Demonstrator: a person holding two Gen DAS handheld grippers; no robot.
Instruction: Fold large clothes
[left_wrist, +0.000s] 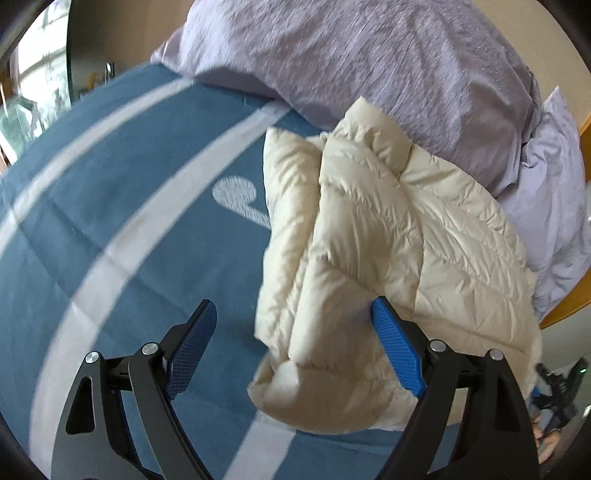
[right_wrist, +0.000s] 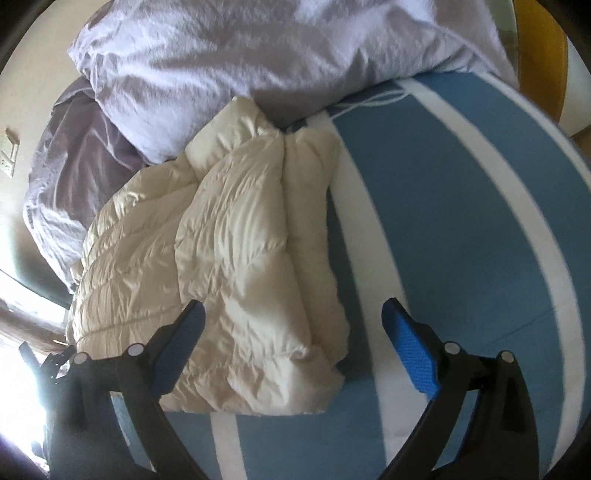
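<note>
Left tongs (left_wrist: 291, 332) agape | right tongs (right_wrist: 295, 328) agape | folded cream jacket (left_wrist: 388, 258) on striped bedspread (left_wrist: 110, 221)

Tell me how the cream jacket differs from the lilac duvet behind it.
The jacket is cream, glossy and quilted in puffy channels; the duvet is lilac, matte and crinkled. The jacket is folded into a compact bundle lying flat; the duvet is heaped in a loose pile. The jacket is far smaller than the duvet. Both rest on the blue, white-striped bedspread, the jacket's far end against the duvet.
</note>
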